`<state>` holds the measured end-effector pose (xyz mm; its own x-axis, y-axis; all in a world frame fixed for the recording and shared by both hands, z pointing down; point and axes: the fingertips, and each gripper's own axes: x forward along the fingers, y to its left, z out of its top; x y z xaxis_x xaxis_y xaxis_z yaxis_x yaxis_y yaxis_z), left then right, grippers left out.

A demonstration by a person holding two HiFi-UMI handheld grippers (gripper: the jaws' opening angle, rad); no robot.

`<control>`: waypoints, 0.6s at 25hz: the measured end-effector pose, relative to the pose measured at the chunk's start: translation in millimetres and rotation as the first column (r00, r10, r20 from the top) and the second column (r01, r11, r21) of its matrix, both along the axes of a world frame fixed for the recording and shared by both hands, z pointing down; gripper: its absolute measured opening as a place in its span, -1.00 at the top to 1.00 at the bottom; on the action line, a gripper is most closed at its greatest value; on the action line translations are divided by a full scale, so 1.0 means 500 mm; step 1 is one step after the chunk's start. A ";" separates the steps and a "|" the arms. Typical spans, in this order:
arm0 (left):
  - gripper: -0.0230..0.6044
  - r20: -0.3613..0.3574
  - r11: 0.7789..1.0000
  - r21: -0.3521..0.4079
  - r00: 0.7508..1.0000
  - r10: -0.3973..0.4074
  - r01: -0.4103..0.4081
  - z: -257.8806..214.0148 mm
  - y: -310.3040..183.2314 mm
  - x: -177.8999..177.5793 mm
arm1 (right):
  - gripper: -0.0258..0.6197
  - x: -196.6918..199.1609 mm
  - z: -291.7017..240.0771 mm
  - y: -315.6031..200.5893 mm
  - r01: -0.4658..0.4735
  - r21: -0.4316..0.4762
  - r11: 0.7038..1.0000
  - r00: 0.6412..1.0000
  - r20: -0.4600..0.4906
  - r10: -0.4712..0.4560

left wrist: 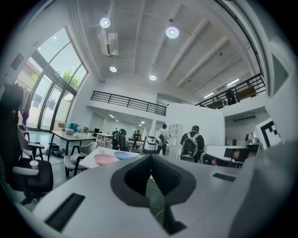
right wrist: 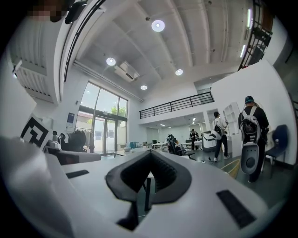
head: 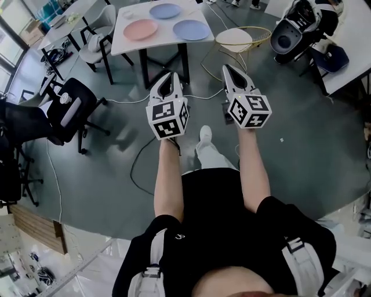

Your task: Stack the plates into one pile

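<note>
Three plates lie apart on a white table (head: 124,42) ahead of me: a pink plate (head: 139,29) at the left, a blue plate (head: 166,11) behind it, and another blue plate (head: 191,30) at the right. My left gripper (head: 169,74) and right gripper (head: 227,67) are held side by side over the floor, well short of the table, both shut with nothing between the jaws. In the left gripper view the shut left gripper (left wrist: 150,157) points toward the pink plate (left wrist: 105,159) and a blue plate (left wrist: 123,155). The right gripper (right wrist: 150,155) is shut and shows no plate.
A round white seat in a yellow wire frame (head: 234,38) stands right of the table. A black office chair (head: 69,107) is at the left, a white chair (head: 95,43) beside the table, and a black and white machine (head: 293,29) at the far right. Cables cross the floor.
</note>
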<state>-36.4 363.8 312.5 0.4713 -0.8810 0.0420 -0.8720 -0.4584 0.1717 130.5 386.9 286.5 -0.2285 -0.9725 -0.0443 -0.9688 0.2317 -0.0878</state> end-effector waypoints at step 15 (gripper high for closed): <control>0.88 0.000 0.997 -0.024 0.998 -0.070 0.070 0.023 -0.422 0.122 | 0.90 0.157 0.035 -0.438 0.023 -0.012 1.000 1.000 -0.006 -0.023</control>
<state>24.8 152.9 324.1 0.4082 -0.9107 0.0630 -0.9018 -0.3915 0.1831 208.8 168.1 303.7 -0.2509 -0.9675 -0.0309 -0.9638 0.2527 -0.0846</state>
